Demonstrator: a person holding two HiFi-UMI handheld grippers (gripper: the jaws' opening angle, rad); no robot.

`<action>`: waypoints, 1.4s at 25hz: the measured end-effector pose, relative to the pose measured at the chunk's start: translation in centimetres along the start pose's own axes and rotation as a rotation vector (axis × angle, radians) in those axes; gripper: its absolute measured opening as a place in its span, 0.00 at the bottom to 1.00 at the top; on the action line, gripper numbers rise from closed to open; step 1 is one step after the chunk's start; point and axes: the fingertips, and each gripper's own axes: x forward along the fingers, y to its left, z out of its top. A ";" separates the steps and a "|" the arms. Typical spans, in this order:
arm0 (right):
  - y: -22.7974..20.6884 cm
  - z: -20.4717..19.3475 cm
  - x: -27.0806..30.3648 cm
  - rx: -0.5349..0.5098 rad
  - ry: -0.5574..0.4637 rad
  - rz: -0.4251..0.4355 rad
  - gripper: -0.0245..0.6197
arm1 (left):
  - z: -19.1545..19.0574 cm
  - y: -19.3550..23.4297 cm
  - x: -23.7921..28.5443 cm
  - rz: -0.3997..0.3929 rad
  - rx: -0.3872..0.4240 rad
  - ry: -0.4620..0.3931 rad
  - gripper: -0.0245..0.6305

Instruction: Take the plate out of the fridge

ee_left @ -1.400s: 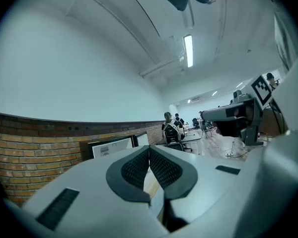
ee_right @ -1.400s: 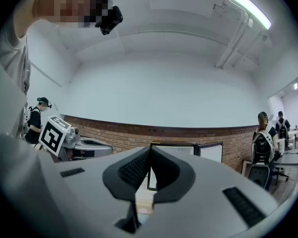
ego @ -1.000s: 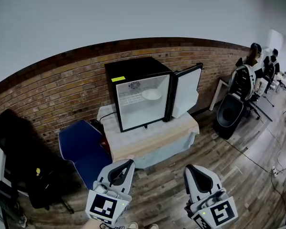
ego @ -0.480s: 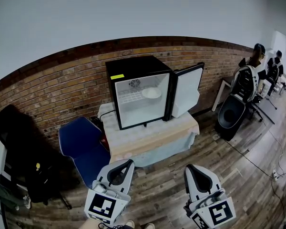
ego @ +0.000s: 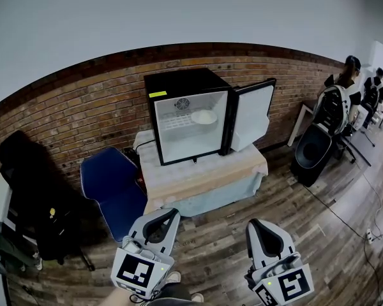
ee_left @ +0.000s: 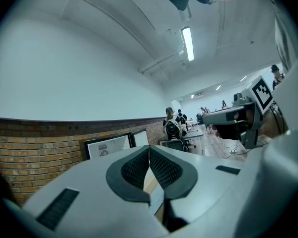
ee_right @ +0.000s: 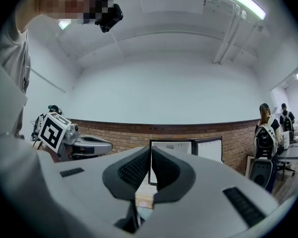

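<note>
Plate, white, round, shallow (ego: 204, 116): lies flat on the upper shelf of the small black cube fridge (ego: 179, 81), toward the right of the compartment, near the hinge side of the white-lined door (ego: 252, 115), which stands open. The fridge sits on a low table draped in pale cloth (ego: 207, 174) against a brick wall, with a blue chair (ego: 112, 190) just beside the table. Handling, as judged: rigid, light to moderate in weight, smooth and likely slippery at the rim, breakable if ceramic; best taken by the near front edge, one jaw above and one below, then drawn out level. Left gripper (ego: 167, 218): jaws pressed together, nothing between them, well apart from the fridge. Right gripper (ego: 258, 229): jaws likewise together, empty, equally distant. Change against a second ago: the fridge and table sit slightly higher in the head view; plate, door and both grippers' closed jaws are unchanged.
</note>
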 end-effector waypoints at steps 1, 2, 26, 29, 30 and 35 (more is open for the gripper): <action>-0.1 -0.1 -0.1 0.000 0.002 0.002 0.09 | 0.1 -0.1 0.1 0.000 0.004 0.000 0.07; -0.2 -0.1 -0.2 0.001 0.004 0.002 0.09 | 0.2 -0.3 0.2 0.001 0.008 -0.001 0.07; -3.0 -1.9 8.4 -0.013 0.009 0.012 0.09 | -1.3 5.2 6.4 0.007 0.003 -0.020 0.07; -3.9 -2.1 10.3 -0.021 0.016 0.011 0.09 | -1.7 6.3 8.1 -0.001 -0.004 -0.022 0.07; -4.2 -2.1 11.0 -0.023 0.018 0.009 0.09 | -1.8 6.7 8.8 -0.004 -0.005 -0.022 0.07; -5.9 -2.7 14.6 -0.020 0.030 -0.002 0.09 | -2.3 8.9 11.8 -0.017 -0.009 -0.015 0.07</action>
